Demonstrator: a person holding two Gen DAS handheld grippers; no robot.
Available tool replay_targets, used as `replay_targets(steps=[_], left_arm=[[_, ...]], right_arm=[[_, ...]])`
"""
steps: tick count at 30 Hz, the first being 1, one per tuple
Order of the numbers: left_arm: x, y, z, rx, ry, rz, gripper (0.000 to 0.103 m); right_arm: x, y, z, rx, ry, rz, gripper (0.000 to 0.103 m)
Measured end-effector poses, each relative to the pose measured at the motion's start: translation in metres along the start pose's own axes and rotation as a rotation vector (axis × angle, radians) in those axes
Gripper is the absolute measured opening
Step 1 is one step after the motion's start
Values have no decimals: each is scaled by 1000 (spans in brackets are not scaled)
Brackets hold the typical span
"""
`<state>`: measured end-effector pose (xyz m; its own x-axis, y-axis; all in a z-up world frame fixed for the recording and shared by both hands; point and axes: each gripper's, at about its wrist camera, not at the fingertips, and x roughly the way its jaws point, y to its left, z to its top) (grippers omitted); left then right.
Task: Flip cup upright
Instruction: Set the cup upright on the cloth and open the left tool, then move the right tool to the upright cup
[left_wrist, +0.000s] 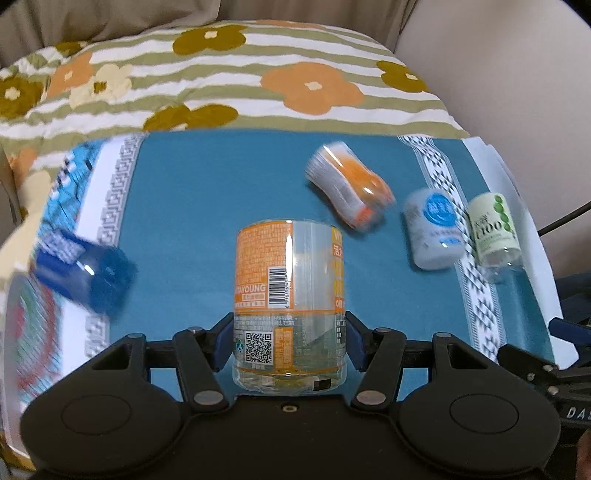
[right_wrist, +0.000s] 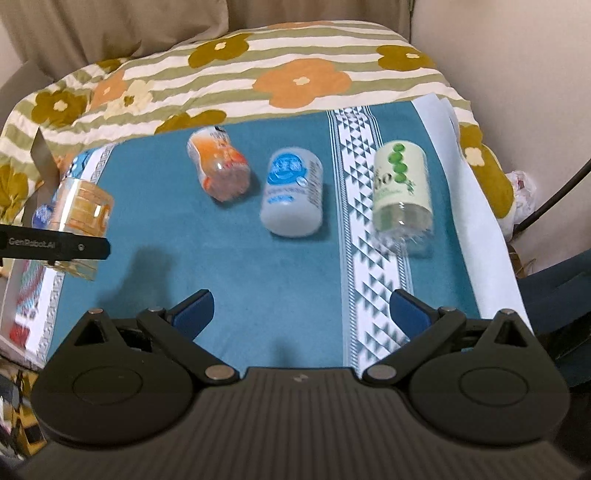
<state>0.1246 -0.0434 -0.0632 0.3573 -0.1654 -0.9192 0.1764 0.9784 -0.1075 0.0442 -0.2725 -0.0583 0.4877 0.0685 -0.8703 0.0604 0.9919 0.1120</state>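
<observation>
My left gripper (left_wrist: 290, 347) is shut on a clear cup with an orange VITAYOUNG label (left_wrist: 290, 295), gripping its lower part and holding it above the blue cloth (left_wrist: 207, 192). The same cup (right_wrist: 79, 218) shows at the far left of the right wrist view, with the left gripper's black body across it. My right gripper (right_wrist: 301, 314) is open and empty above the cloth (right_wrist: 229, 266). Three cups lie on their sides ahead of it: an orange one (right_wrist: 219, 168), a white and blue one (right_wrist: 293, 192) and a green-labelled one (right_wrist: 402, 192).
A dark blue cup (left_wrist: 86, 267) lies on its side at the cloth's left edge. The lying orange (left_wrist: 349, 184), white-blue (left_wrist: 434, 229) and green (left_wrist: 495, 232) cups show at right. A floral striped blanket (left_wrist: 221, 81) lies behind the cloth. A black cable (right_wrist: 554, 199) runs at right.
</observation>
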Motion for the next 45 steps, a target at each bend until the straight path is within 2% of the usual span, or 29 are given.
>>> replay_targets(steps=[10,19,20,21,23,34,35,39,45], left_arm=[[51,-39,-20,-25,69,4,63],[74,-45,-18,-7,106,35,65],[75,-46,-19,-2,107,38,71],[76,-47,-20,2,104,42,82],[75,-48,-22,11,92,55,90],[66,-52,-22,35,87,51,90],[64,-52,-22,36,85,48,92],[44,-52,-23,21,50,30,101],[6,-36,-31,-15,6,39,103]], right_arm=[[24,-30,-27,-29,83,23,103],[35,-41,-33,-6,115,35,103],[35,-41,-33,-4,115,35,103],[35,-41,-33,-3,114,35,103],[35,-41,-33,0,114,35,103],[31,-39,-32,2,106,34,103],[30,-38,-32,2,105,33,103],[22,-36,-26,-4,89,32,103],[4,-23,-6,-21,67,53,103]])
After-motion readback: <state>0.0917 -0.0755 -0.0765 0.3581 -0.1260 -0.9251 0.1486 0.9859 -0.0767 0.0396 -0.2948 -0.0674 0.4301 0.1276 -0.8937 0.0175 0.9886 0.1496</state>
